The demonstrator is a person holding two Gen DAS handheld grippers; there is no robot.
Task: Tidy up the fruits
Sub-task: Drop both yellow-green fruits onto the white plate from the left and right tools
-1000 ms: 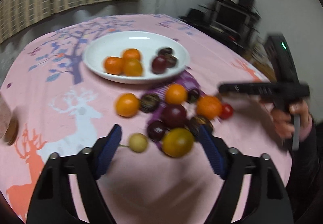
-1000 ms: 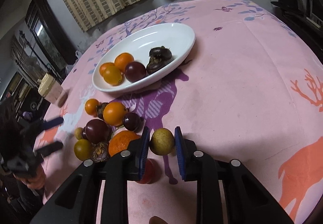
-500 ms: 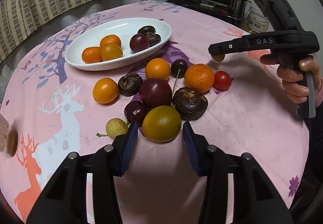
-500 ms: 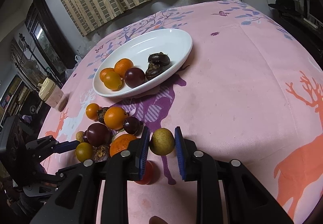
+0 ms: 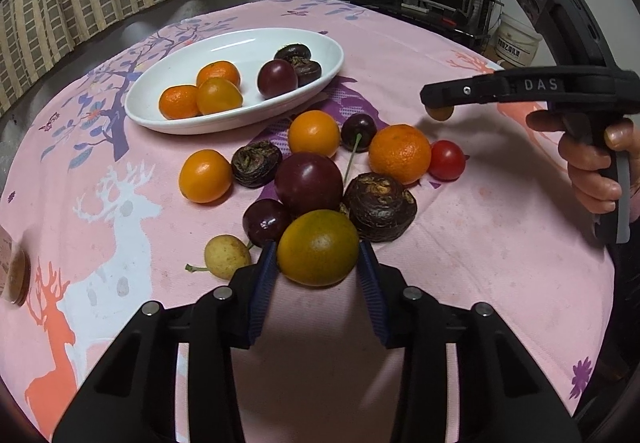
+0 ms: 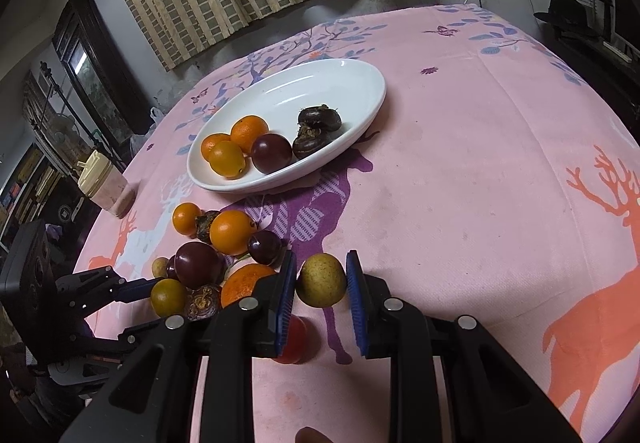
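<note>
My left gripper (image 5: 318, 271) is shut on a green-orange citrus fruit (image 5: 318, 247) at the near edge of a pile of loose fruit (image 5: 320, 163) on the pink tablecloth. My right gripper (image 6: 322, 283) is shut on a small yellow-brown round fruit (image 6: 321, 280) and holds it above the cloth; it also shows in the left wrist view (image 5: 440, 111) at the right. A white oval plate (image 5: 320, 39) behind the pile holds oranges, a dark plum and dark wrinkled fruits; it shows in the right wrist view too (image 6: 360, 75).
A small pale yellow fruit with a stem (image 5: 226, 257) lies left of my left gripper. A red tomato (image 5: 447, 160) lies at the pile's right. A jar with a cream lid (image 6: 102, 183) stands near the table's left edge. Furniture surrounds the round table.
My left gripper moved forward and closed from wide open onto the green-orange citrus fruit. My right gripper kept hold of the yellow-brown fruit and barely moved.
</note>
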